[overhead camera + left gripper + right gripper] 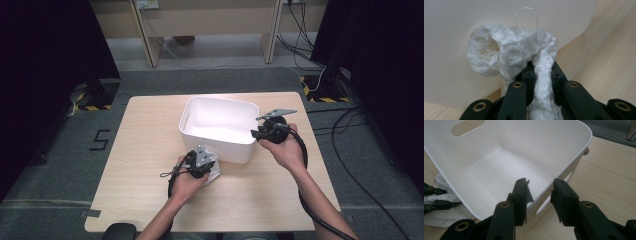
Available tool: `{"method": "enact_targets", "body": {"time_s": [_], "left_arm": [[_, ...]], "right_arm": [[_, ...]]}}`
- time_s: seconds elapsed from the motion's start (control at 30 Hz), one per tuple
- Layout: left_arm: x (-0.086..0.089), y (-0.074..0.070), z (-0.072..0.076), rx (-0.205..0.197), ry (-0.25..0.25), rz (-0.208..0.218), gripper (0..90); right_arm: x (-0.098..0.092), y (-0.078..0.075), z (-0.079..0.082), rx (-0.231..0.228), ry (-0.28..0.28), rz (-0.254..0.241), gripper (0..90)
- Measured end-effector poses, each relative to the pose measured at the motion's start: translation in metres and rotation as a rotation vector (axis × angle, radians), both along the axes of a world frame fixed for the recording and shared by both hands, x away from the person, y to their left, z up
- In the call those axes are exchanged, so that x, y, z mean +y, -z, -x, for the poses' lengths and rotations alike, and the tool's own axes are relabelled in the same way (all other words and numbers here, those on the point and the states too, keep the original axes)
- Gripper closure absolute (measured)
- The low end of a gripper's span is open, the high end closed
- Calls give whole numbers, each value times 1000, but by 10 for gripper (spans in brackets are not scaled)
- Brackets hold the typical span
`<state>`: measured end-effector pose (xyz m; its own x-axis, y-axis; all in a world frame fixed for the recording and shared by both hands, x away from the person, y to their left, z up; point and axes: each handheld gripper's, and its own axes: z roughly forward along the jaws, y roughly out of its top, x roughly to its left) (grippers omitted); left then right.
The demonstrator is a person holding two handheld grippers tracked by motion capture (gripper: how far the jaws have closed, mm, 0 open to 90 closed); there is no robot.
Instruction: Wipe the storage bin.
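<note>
Lying on the wooden table (150, 150) just beside the near wall of the white bin (220, 145), a white knitted cloth (506, 55) is pinched by the left gripper (541, 75), whose jaws are closed on a twisted fold of it. The cloth is judged light, soft and limp; a bunched fold gives the surest hold, while the loose thread loop at its top is best avoided. The right gripper (540, 195) is held with its jaws apart, astride the bin's rim above a handle slot. The bin is seen empty and is judged stiff, smooth and light.
</note>
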<state>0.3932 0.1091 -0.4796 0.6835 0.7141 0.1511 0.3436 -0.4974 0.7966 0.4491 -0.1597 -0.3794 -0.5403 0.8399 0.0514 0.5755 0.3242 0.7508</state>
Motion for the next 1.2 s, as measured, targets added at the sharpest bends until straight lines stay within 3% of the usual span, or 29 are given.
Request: {"method": "enact_targets", "body": {"time_s": [0.87, 1.2], "left_arm": [[-6, -39, 7, -80, 28, 60, 784], [-9, -46, 7, -83, 34, 66, 784]], "right_arm": [[-1, 1, 0, -3, 2, -12, 649], [-1, 1, 0, -3, 1, -11, 649]]}}
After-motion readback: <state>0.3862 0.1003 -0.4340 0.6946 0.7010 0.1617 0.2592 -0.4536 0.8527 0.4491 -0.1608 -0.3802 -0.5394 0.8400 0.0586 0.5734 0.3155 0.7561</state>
